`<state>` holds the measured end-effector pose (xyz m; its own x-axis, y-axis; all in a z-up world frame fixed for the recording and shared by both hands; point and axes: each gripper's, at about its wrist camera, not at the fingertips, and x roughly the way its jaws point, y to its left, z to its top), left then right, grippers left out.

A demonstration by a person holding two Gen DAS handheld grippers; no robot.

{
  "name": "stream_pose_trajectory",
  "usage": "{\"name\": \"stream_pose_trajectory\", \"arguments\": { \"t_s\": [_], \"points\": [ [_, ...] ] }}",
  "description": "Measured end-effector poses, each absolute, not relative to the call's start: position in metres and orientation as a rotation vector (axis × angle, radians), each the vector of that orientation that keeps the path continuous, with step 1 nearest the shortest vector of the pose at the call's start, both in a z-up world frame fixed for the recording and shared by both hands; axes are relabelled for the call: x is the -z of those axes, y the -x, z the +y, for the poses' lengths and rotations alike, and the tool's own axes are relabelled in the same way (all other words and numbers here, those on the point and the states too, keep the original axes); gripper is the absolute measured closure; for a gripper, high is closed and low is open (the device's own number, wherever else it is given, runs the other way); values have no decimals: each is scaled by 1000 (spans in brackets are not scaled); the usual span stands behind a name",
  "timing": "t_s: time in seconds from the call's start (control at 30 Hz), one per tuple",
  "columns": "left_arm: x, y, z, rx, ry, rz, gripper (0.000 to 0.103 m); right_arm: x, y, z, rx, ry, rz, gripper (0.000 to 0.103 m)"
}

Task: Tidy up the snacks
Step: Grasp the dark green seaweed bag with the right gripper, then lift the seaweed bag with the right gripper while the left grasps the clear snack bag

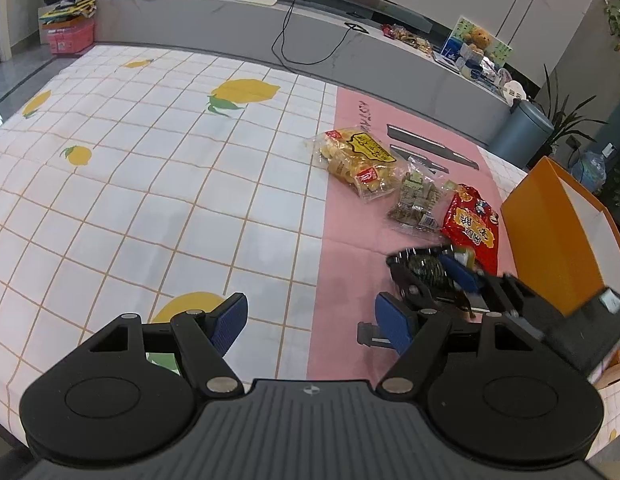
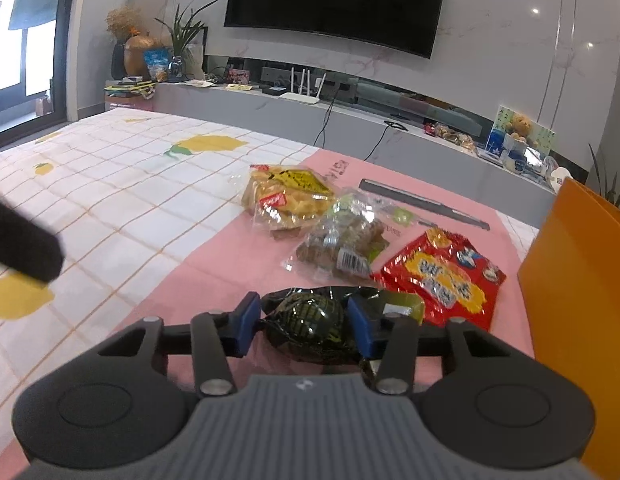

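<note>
My right gripper (image 2: pixel 306 326) is shut on a dark green snack packet (image 2: pixel 310 328) just above the pink mat; it also shows in the left wrist view (image 1: pixel 421 270). Beyond it lie a red snack bag (image 2: pixel 441 276), a clear bag of brown snacks (image 2: pixel 341 238) and a yellow snack bag (image 2: pixel 288 196). The same three show in the left wrist view: red bag (image 1: pixel 471 226), clear bag (image 1: pixel 417 200), yellow bag (image 1: pixel 359 158). An orange box (image 2: pixel 577 280) stands to the right. My left gripper (image 1: pixel 311 322) is open and empty over the tablecloth.
The table carries a white checked cloth with lemons (image 1: pixel 150 168) and a pink mat (image 1: pixel 349 264). A grey flat bar (image 2: pixel 421 202) lies behind the snacks. A grey TV counter (image 2: pixel 294 114) with clutter runs along the far wall. The orange box also shows in the left wrist view (image 1: pixel 557 240).
</note>
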<state>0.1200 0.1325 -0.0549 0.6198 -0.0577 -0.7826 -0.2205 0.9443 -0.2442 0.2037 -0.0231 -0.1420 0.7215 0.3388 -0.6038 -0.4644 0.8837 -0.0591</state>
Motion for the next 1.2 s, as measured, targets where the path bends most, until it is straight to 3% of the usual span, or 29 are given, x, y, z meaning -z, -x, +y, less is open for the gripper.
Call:
{"name": "stream_pose_trajectory", "arguments": {
  "t_s": [0.6, 1.2],
  "points": [
    [51, -112, 126, -56, 312, 840, 17, 100, -144, -90, -474, 245, 642, 57],
    [50, -116, 85, 56, 221, 848, 17, 98, -171, -91, -469, 255, 652, 57]
  ]
}}
